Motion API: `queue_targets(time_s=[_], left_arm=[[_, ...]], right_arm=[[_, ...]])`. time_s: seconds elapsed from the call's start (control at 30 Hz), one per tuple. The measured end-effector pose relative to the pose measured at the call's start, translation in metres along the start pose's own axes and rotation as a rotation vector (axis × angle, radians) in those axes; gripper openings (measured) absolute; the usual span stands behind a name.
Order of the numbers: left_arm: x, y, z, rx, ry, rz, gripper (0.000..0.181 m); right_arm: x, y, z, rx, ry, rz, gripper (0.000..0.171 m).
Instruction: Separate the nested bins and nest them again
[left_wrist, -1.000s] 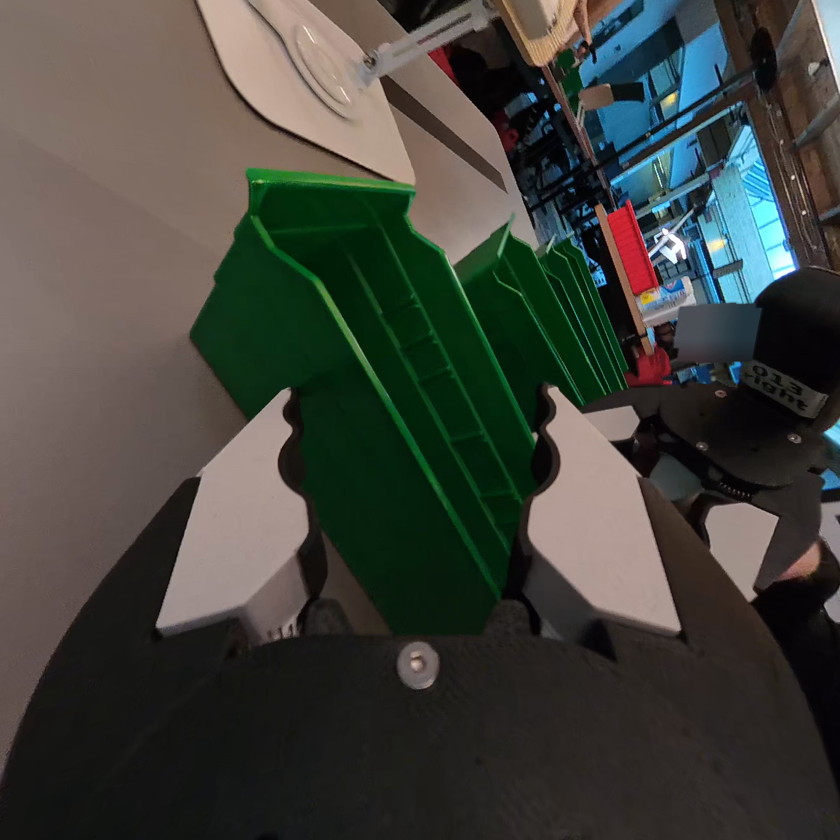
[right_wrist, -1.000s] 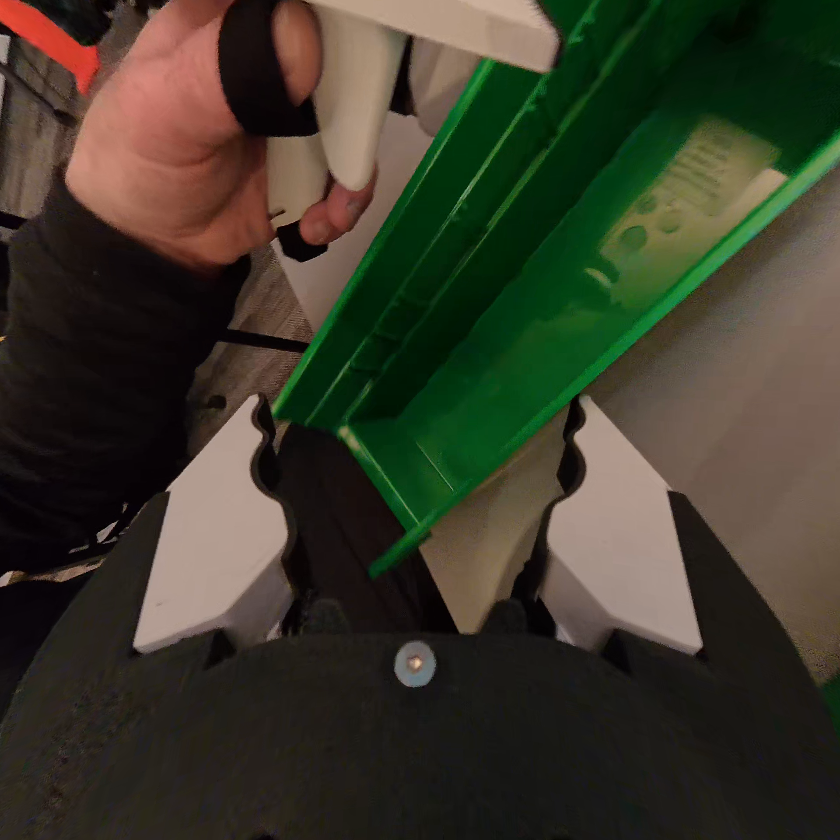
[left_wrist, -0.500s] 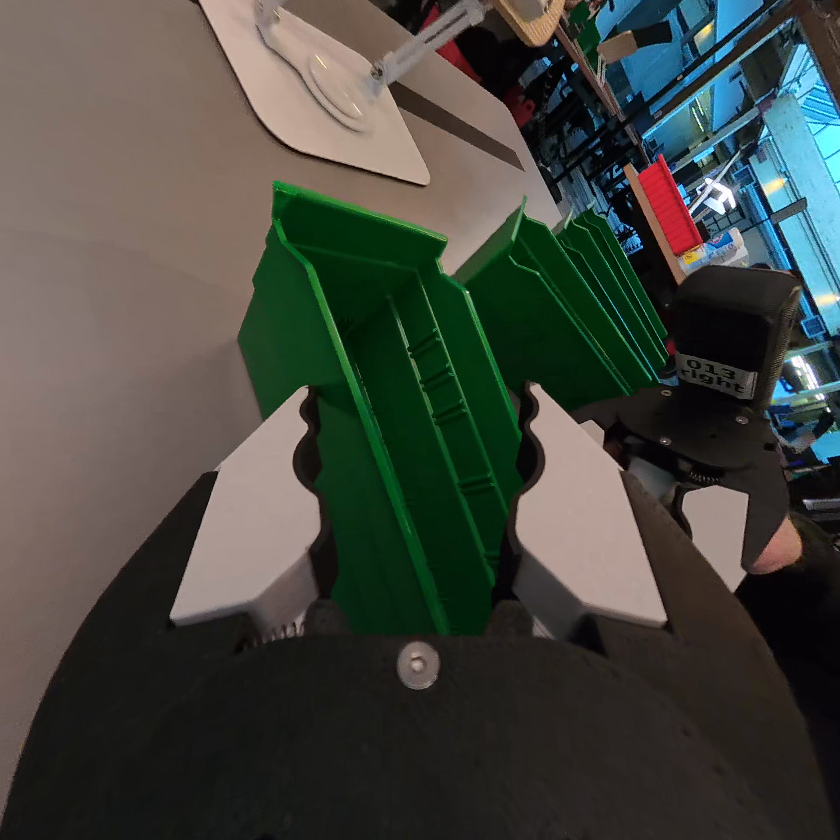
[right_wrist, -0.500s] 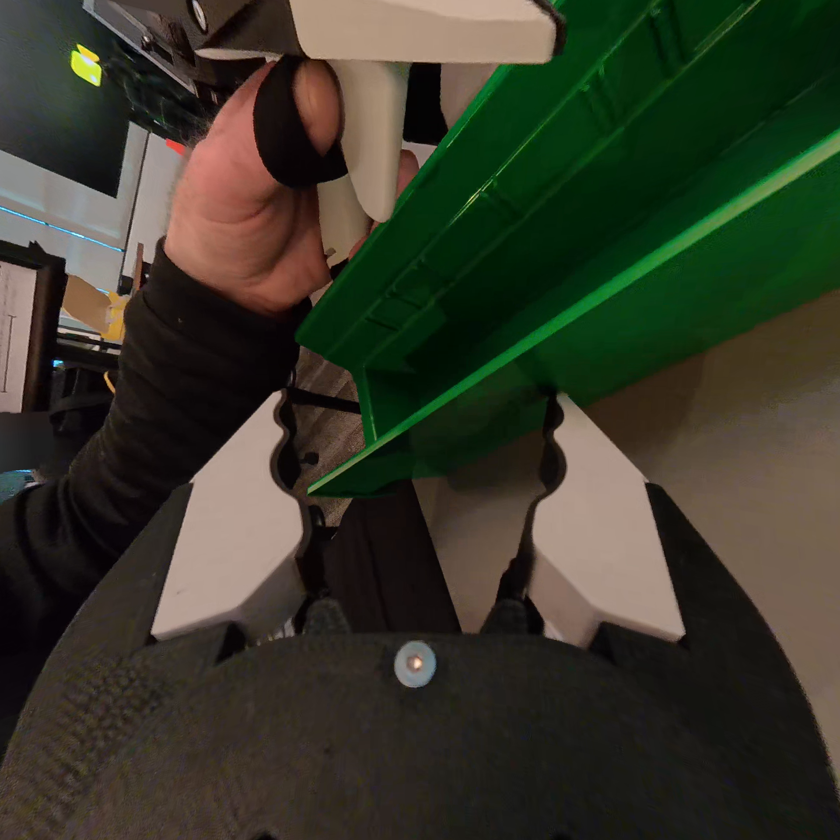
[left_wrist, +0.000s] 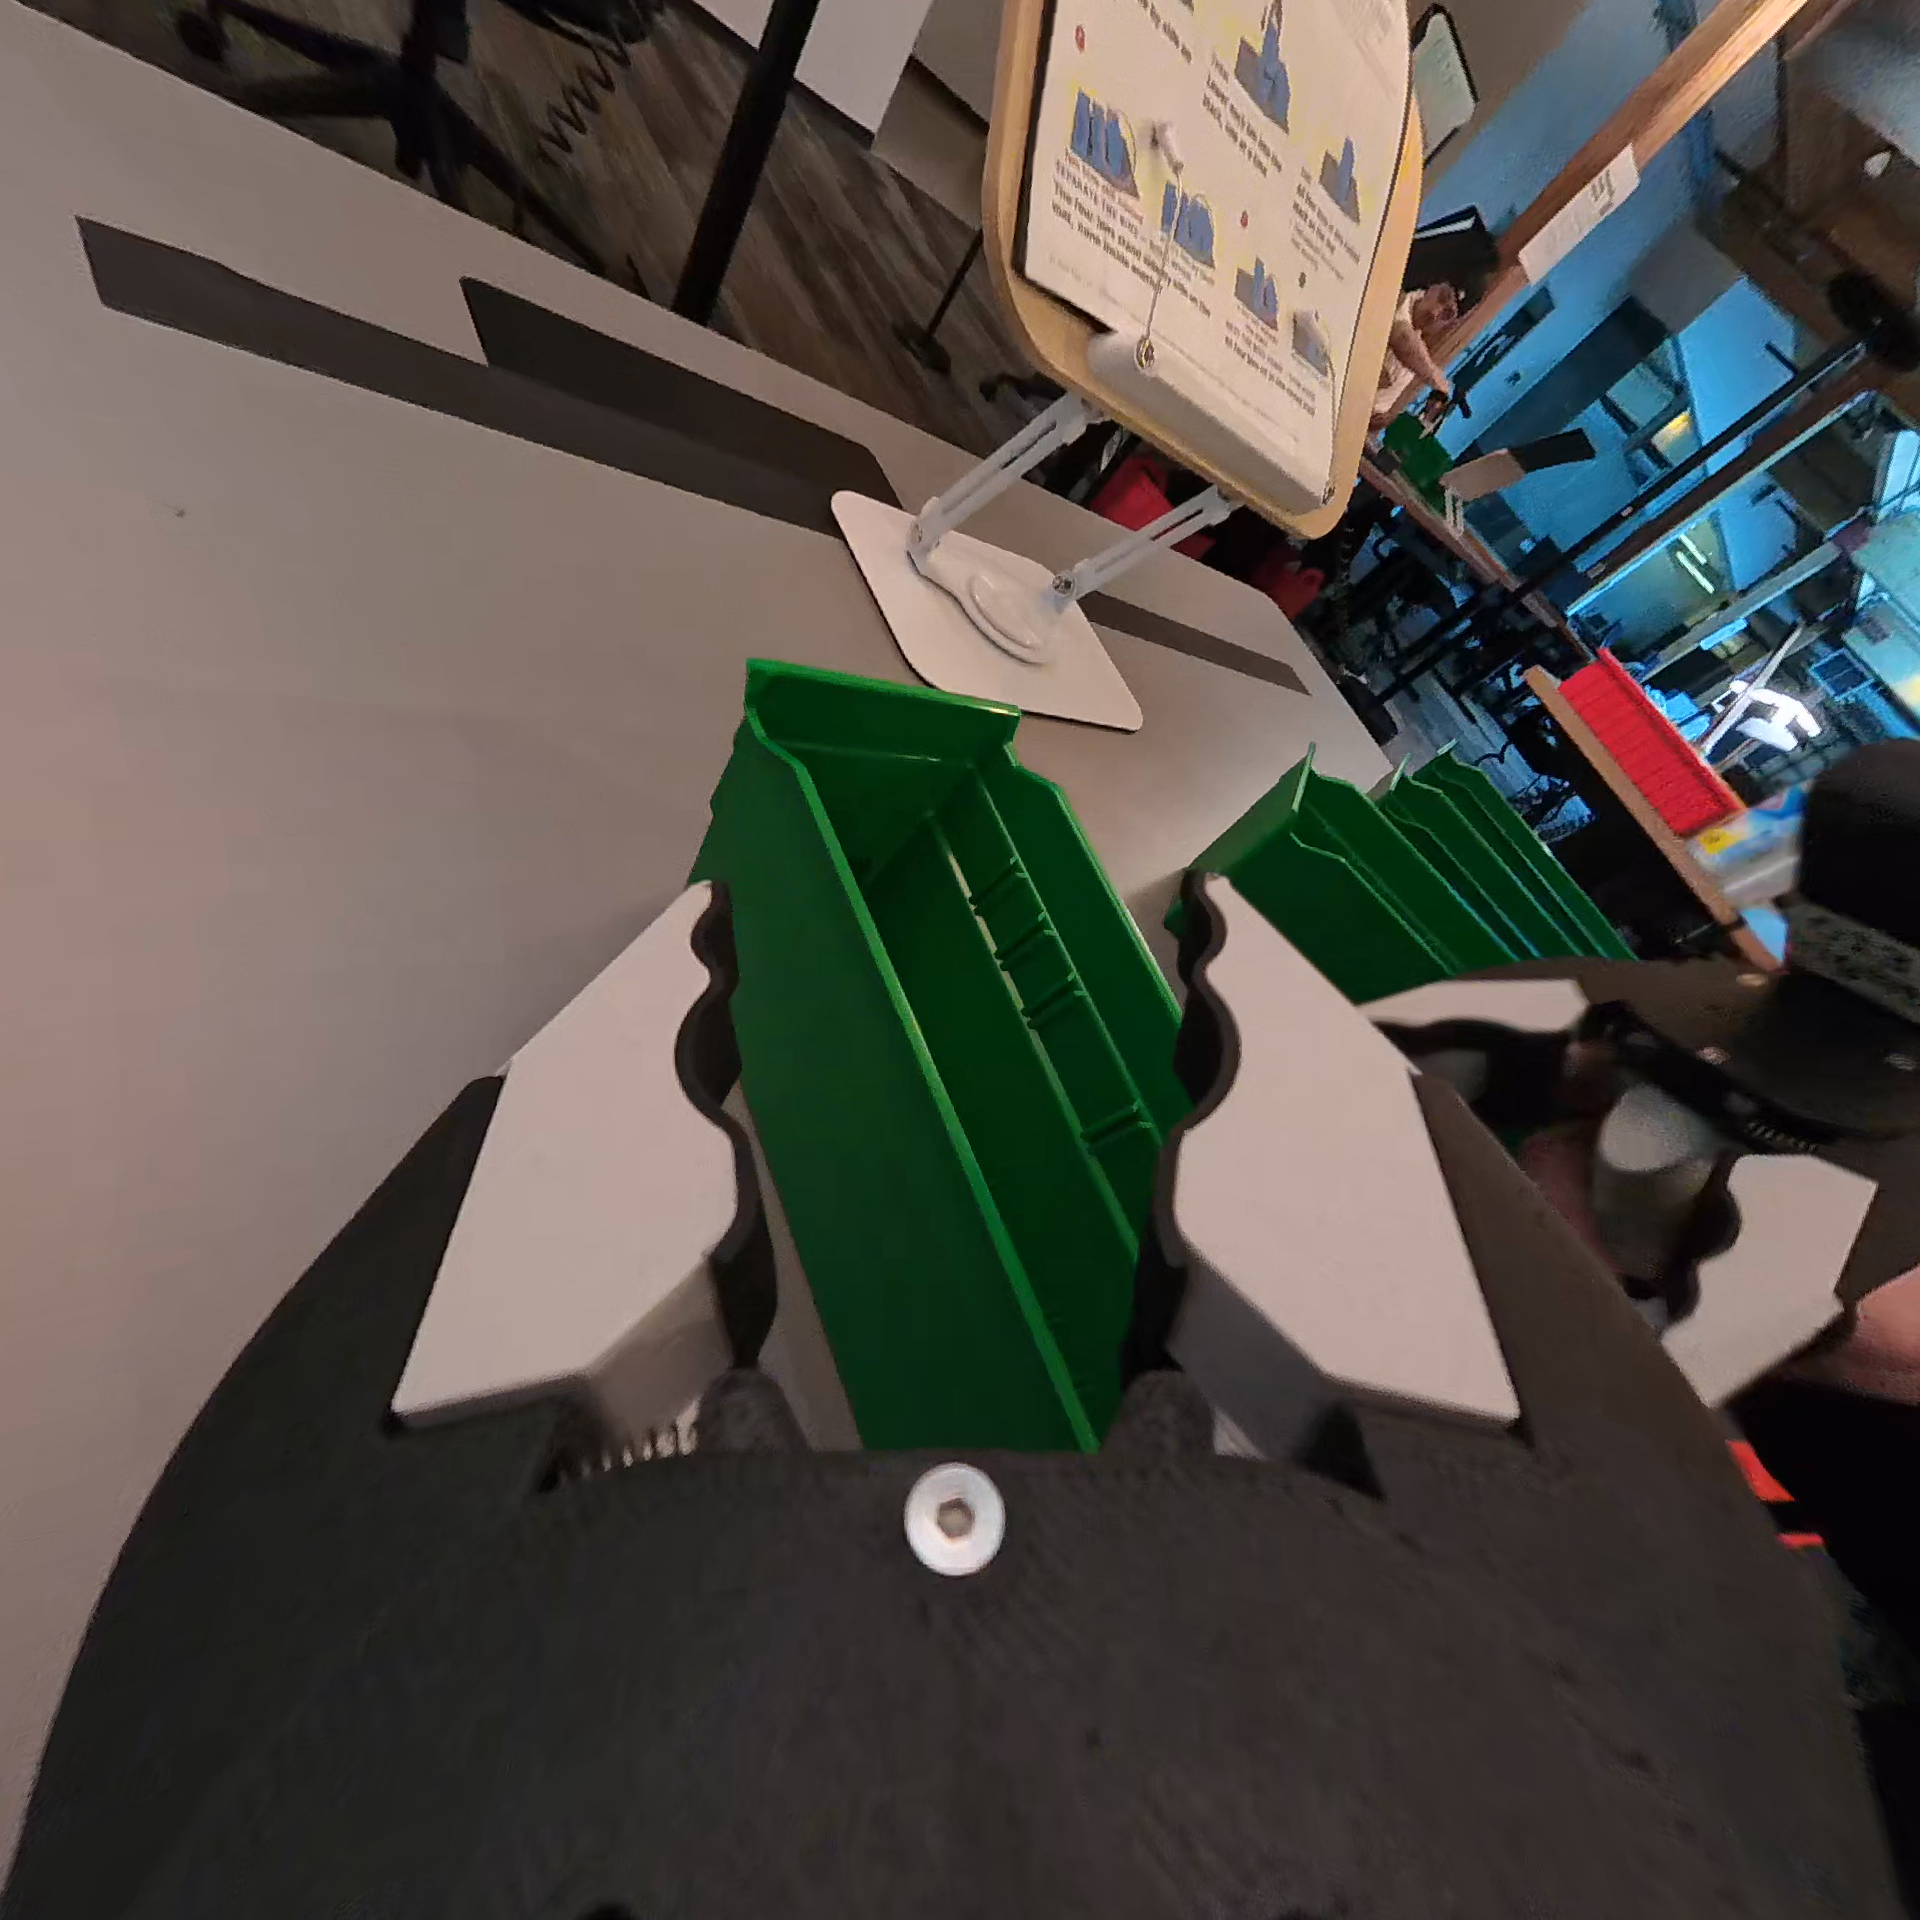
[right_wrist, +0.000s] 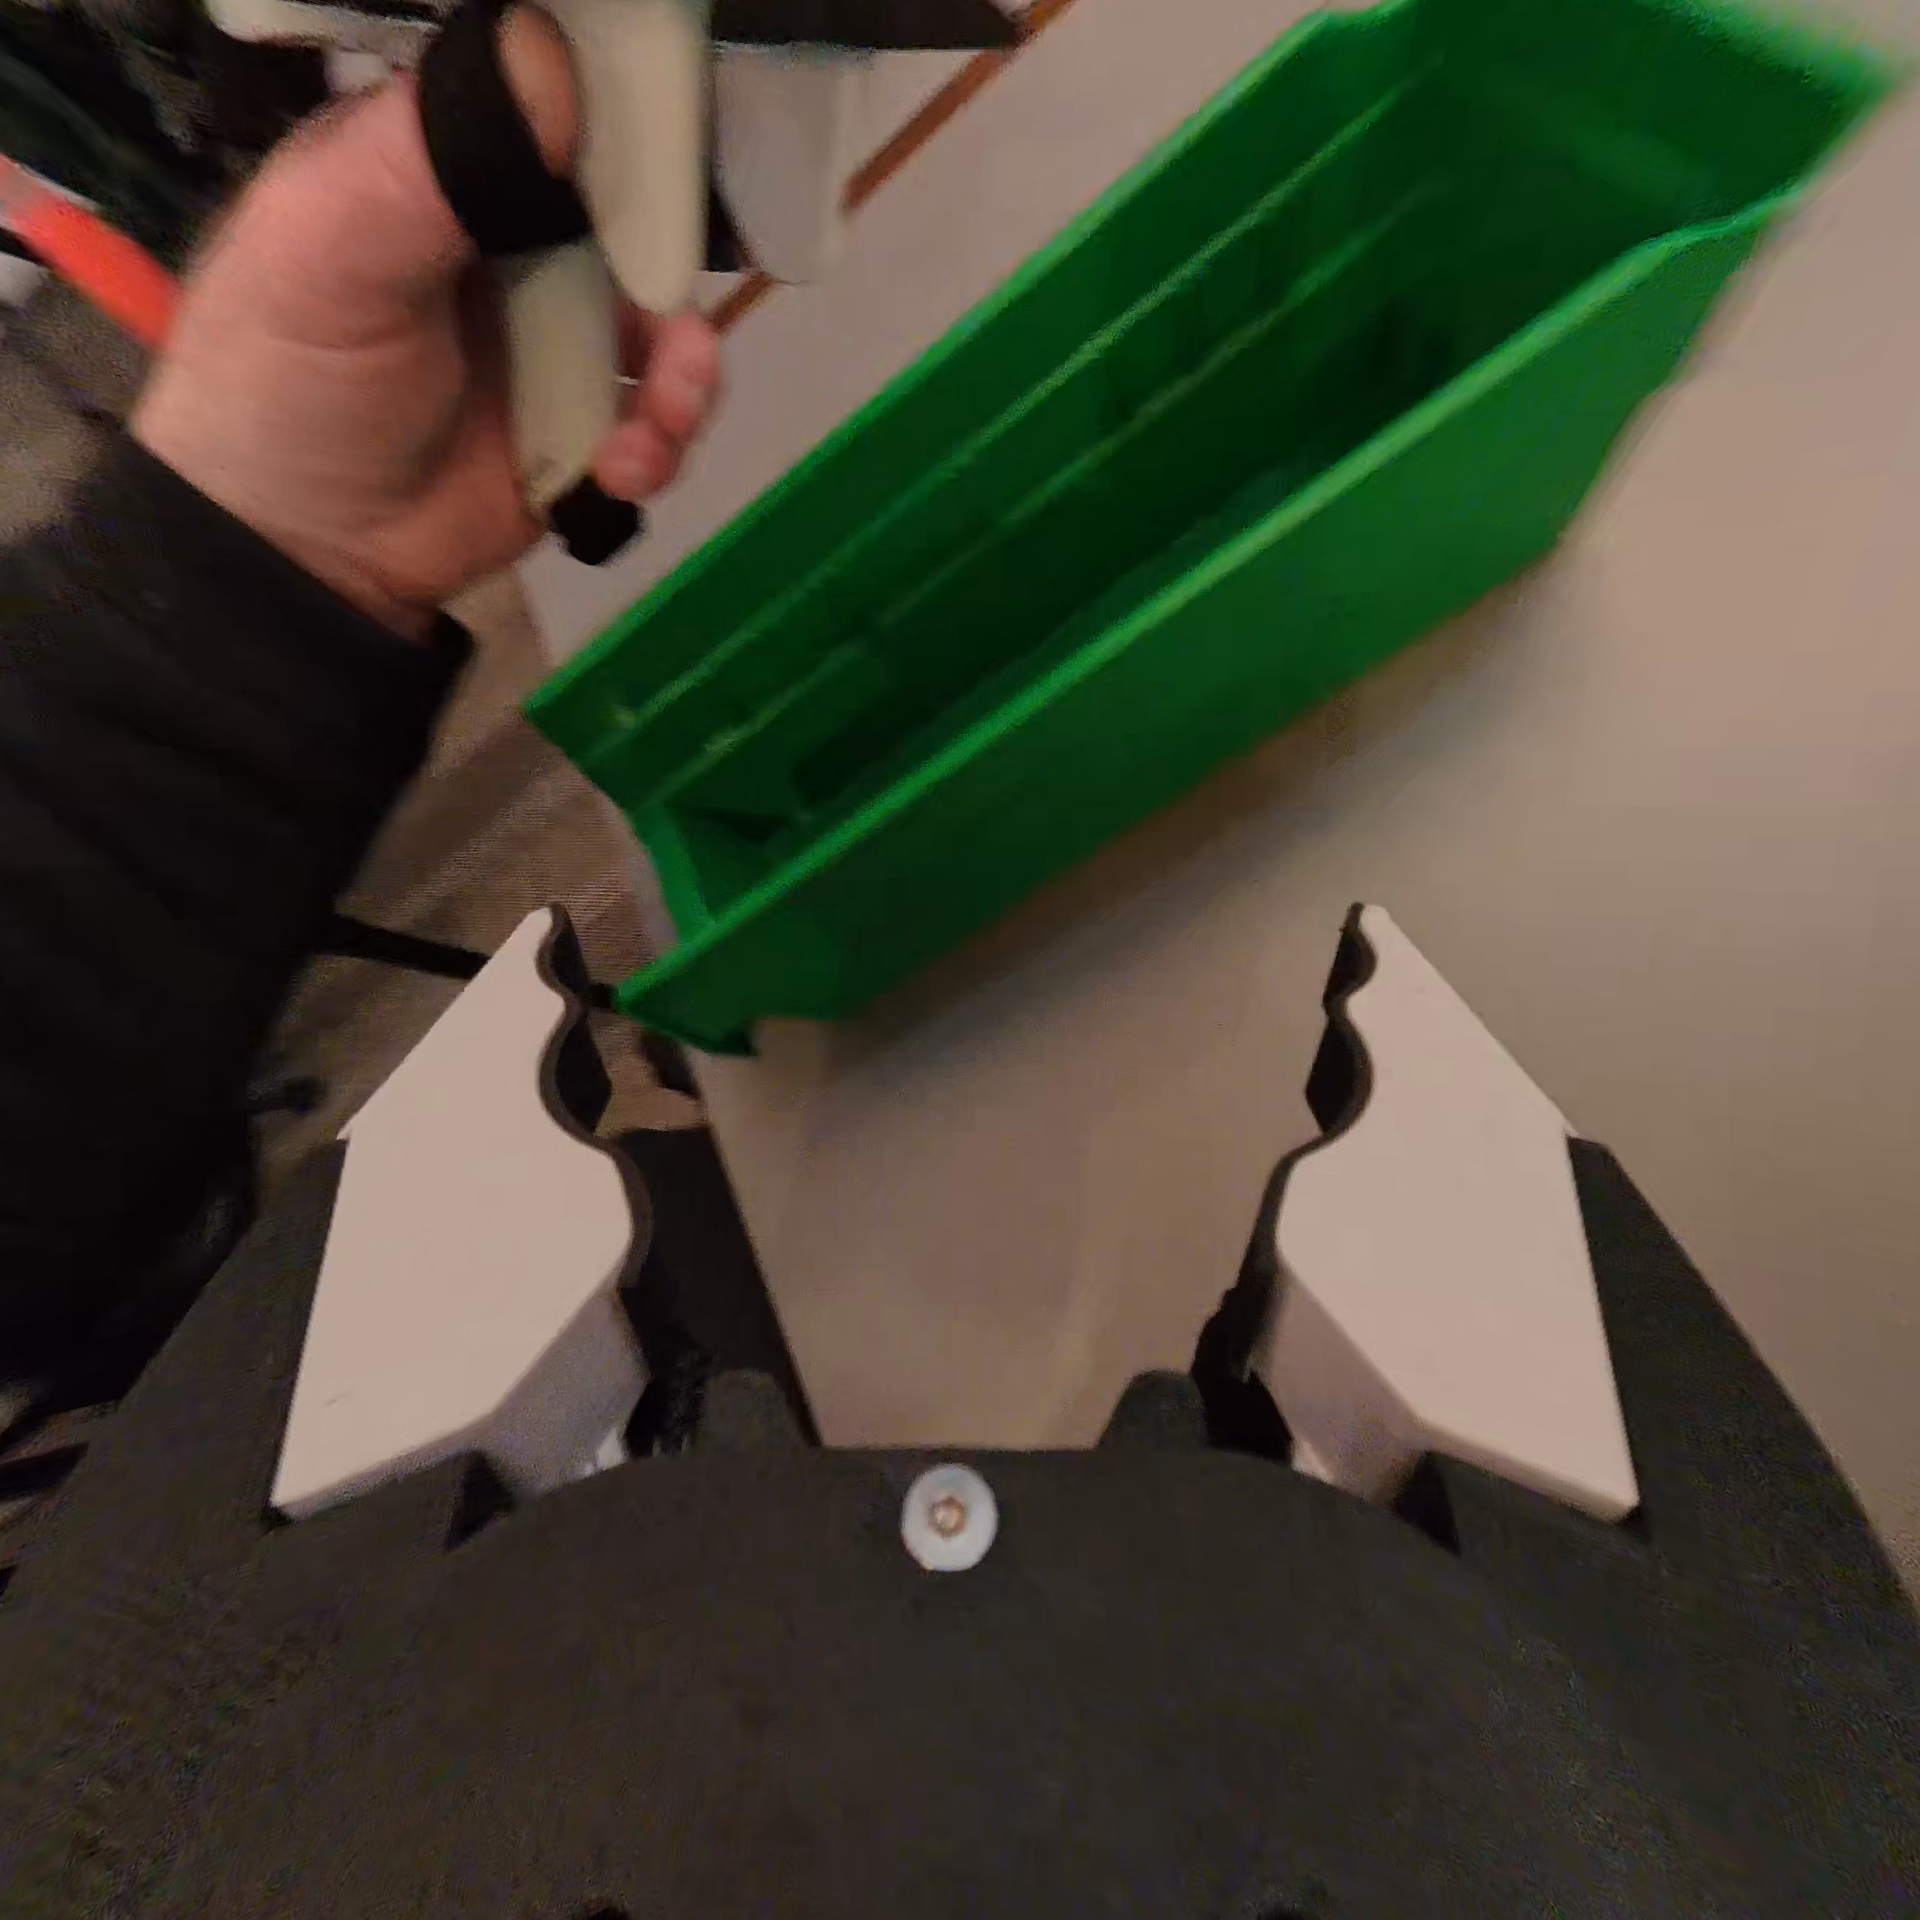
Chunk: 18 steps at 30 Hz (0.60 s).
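A long green bin (left_wrist: 987, 1039) rests on the grey table (left_wrist: 312, 727). My left gripper (left_wrist: 954, 894) is over its near end with the fingers astride it. A strip of table shows between the left finger and the bin wall, so the jaws do not clamp it. In the right wrist view the same bin (right_wrist: 1143, 520) lies ahead, its near corner close to the left fingertip. My right gripper (right_wrist: 953, 917) is wide open and empty. It also shows in the left wrist view (left_wrist: 1642, 1143), to the right of the bin.
More green bins (left_wrist: 1403, 883) stand nested in a row at the right rear. A document stand (left_wrist: 987, 623) with a white base and a tilted board stands behind the bin. The person's hand (right_wrist: 364, 364) holds the left gripper's handle. The table's edge runs beside the bin's near end.
The bin has come down flat on the table. My left gripper has tipped up and drawn back from it. My right gripper has opened wider and moved back and away from the bin.
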<state>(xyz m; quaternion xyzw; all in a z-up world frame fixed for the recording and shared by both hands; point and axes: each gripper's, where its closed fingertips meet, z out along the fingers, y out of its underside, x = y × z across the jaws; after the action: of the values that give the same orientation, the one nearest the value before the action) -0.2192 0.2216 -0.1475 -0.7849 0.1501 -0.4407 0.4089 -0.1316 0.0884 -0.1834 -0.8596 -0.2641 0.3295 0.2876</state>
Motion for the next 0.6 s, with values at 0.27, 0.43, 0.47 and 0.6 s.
queue_targets(time_s=[0.27, 0.43, 0.47, 0.6], left_arm=[[0.016, -0.004, 0.004, 0.005, 0.03, 0.002, 0.084], [0.043, -0.015, 0.003, -0.003, 0.031, 0.089, 0.083], [0.051, -0.018, 0.003, -0.006, 0.037, 0.113, 0.083], [0.084, -0.022, 0.005, -0.031, 0.084, 0.17, 0.083]], right_arm=[[0.134, 0.034, -0.165, -0.106, 0.586, -0.017, 0.152], [0.166, 0.106, -0.186, -0.356, 0.545, 0.106, 0.151], [0.166, 0.115, -0.185, -0.39, 0.535, 0.103, 0.152], [0.168, 0.123, -0.188, -0.425, 0.556, 0.129, 0.142]])
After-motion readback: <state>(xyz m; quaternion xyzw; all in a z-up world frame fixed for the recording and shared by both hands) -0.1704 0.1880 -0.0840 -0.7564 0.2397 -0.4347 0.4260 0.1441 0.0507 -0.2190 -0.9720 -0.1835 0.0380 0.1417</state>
